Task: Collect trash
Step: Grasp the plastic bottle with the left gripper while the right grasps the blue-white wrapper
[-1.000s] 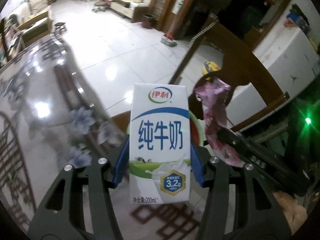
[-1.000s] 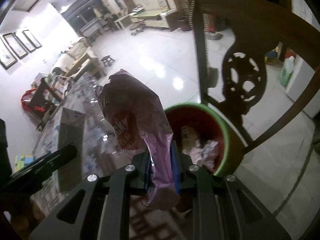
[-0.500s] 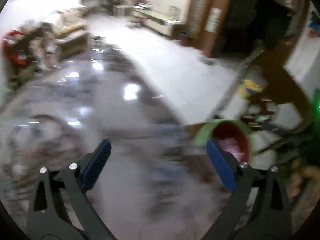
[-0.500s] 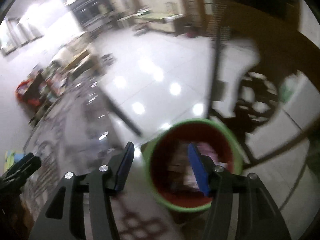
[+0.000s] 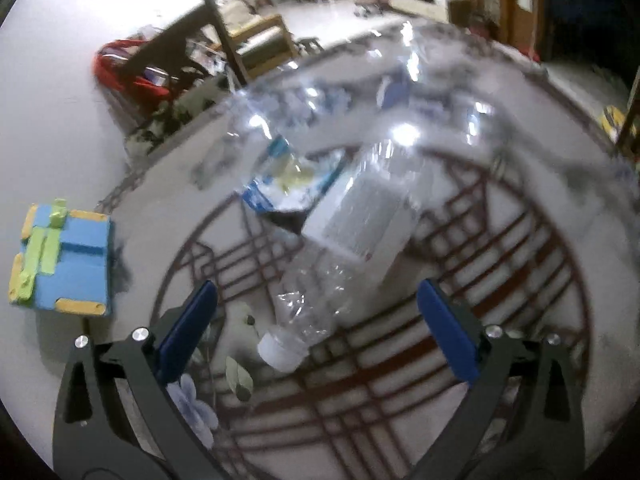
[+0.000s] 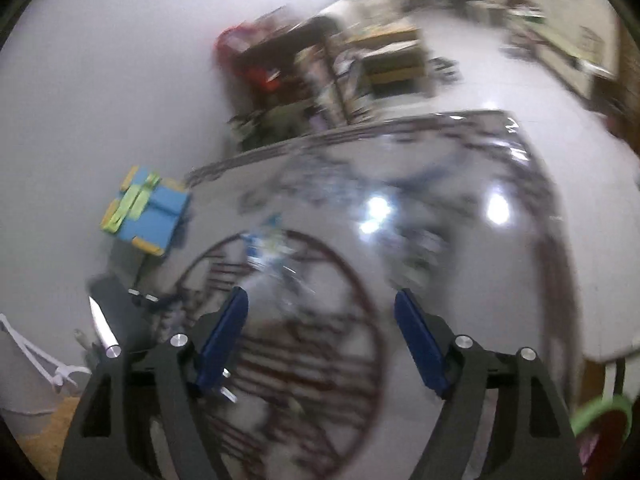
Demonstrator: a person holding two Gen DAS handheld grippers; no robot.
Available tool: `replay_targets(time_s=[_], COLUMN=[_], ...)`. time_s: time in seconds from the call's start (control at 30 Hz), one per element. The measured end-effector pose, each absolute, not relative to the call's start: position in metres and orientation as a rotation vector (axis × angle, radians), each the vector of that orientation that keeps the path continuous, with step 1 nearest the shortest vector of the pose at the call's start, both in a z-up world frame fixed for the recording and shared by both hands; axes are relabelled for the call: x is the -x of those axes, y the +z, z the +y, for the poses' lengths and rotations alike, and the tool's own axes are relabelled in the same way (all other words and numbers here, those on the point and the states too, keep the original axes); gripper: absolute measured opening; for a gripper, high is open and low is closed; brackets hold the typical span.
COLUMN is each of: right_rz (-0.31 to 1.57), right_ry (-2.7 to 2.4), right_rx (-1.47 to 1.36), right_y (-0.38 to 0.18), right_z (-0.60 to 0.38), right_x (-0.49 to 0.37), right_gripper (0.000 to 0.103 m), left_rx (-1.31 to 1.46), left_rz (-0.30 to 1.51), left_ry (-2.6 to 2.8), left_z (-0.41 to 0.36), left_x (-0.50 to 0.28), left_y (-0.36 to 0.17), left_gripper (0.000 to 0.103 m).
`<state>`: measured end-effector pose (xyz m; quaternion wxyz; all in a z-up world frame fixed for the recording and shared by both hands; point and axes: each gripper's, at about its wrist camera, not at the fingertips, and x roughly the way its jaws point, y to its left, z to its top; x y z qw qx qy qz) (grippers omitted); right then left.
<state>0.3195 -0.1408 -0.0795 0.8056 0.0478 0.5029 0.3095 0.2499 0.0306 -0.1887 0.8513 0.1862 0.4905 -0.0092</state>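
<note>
A crushed clear bottle [image 5: 352, 240] lies on the patterned table [image 5: 520, 240], white cap [image 5: 280, 350] nearest, just beyond and between the blue pads of the left claw [image 5: 316, 332], untouched. Its jaws are opening, nothing gripped, tilted down at the tabletop. A blue wrapper [image 5: 288, 184] lies farther off. The right claw [image 6: 320, 336] is opening too, empty. A green-rimmed bin [image 6: 600, 428] sits near right.
</note>
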Motion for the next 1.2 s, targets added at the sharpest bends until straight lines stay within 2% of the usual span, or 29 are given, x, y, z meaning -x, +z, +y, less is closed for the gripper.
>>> replay_targets(time_s=[0.17, 0.47, 0.5, 0.53, 0.57, 0.6, 0.63, 0.77, 0.9, 1.1, 1.2], right_rz=[1.196, 1.298, 1.303, 1.311, 1.326, 1.338, 1.343, 1.296, 1.206, 1.067, 1.006], right_ry=[0.690, 0.781, 0.789, 0.790, 0.793, 0.795, 0.795, 0.794, 0.729, 0.568, 0.481], right_rx=[0.155, 0.416, 0.437, 0.463, 0.497, 0.518, 0.530, 0.444, 0.288, 0.073, 0.014], right_y=[-0.122, -0.203, -0.207, -0.211, -0.216, -0.220, -0.223, -0.214, -0.181, -0.115, -0.092], right_z=[-0.037, 0.050, 0.054, 0.058, 0.062, 0.064, 0.064, 0.048, 0.001, -0.102, -0.163], right_x=[-0.378, -0.400, -0.399, -0.399, -0.400, -0.399, -0.399, -0.401, -0.408, -0.388, -0.350], right_gripper=[0.075, 0.072, 0.067, 0.054, 0.045, 0.023, 0.016, 0.011, 0.009, 0.009, 0.009], left_rx=[-0.417, -0.226, -0.212, -0.196, -0.187, -0.168, -0.132, -0.128, -0.129, -0.126, -0.114], left_rz=[1.045, 1.061, 1.060, 1.059, 1.064, 1.077, 1.076, 1.070, 1.059, 0.977, 0.930], left_ry=[-0.111, -0.188, -0.186, -0.185, -0.183, -0.186, -0.196, -0.181, -0.156, -0.167, -0.188], left_z=[0.034, 0.041, 0.042, 0.044, 0.045, 0.048, 0.051, 0.051, 0.045, 0.018, -0.003], left_x=[-0.265, -0.279, -0.280, -0.279, -0.279, -0.280, -0.279, -0.275, -0.264, -0.233, -0.220], left_y=[-0.213, -0.227, -0.228, -0.229, -0.231, -0.234, -0.234, -0.234, -0.226, -0.181, -0.152], left_gripper=[0.098, 0.097, 0.094, 0.087, 0.081, 0.071, 0.065, 0.063, 0.060, 0.059, 0.059])
